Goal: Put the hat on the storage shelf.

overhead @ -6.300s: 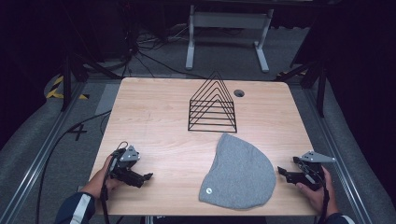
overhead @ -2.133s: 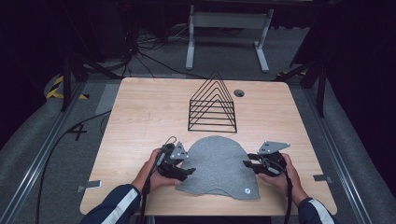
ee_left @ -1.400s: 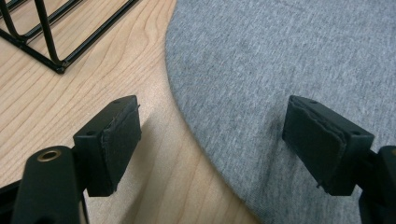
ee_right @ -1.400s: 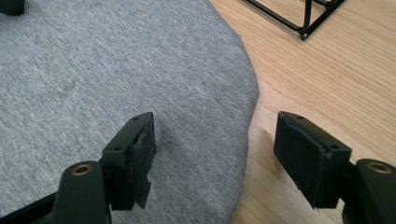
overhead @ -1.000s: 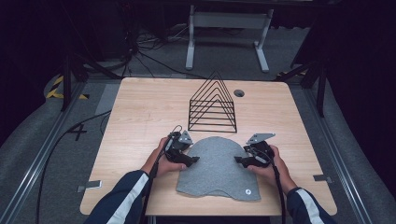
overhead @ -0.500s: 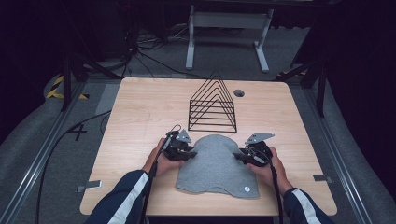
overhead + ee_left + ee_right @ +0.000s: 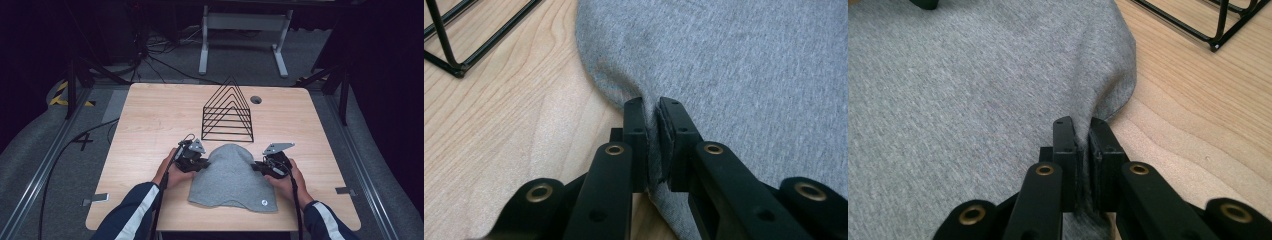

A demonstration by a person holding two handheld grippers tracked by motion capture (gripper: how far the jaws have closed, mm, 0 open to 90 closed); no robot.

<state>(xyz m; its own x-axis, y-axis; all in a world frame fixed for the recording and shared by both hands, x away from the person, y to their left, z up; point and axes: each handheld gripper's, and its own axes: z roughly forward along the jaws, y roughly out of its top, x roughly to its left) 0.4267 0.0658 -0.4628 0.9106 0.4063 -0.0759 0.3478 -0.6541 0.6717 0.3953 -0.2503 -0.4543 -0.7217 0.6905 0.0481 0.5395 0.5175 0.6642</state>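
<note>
A grey knit beanie [image 7: 231, 176] lies flat on the wooden table [image 7: 150, 125], its rounded crown pointing away from the person and a small round tag near its front right corner. My left gripper [image 7: 200, 163] is shut on the beanie's left edge, and in the left gripper view the fabric [image 7: 734, 65] is pinched between the black jaws of that gripper [image 7: 651, 107]. My right gripper [image 7: 258, 167] is shut on the beanie's right edge. The right gripper view has the cloth [image 7: 973, 75] bunched between the jaws of my right gripper [image 7: 1079, 125].
A black wire rack of nested triangles [image 7: 227, 111] stands just beyond the beanie; its feet show in the left gripper view [image 7: 449, 55] and the right gripper view [image 7: 1218, 30]. A round cable hole [image 7: 256, 99] sits at the table's far side. Cables trail off the left edge.
Both grippers came in from the table's front corners and shut on the beanie's sides. The beanie has turned and shifted slightly away from the person, toward the rack.
</note>
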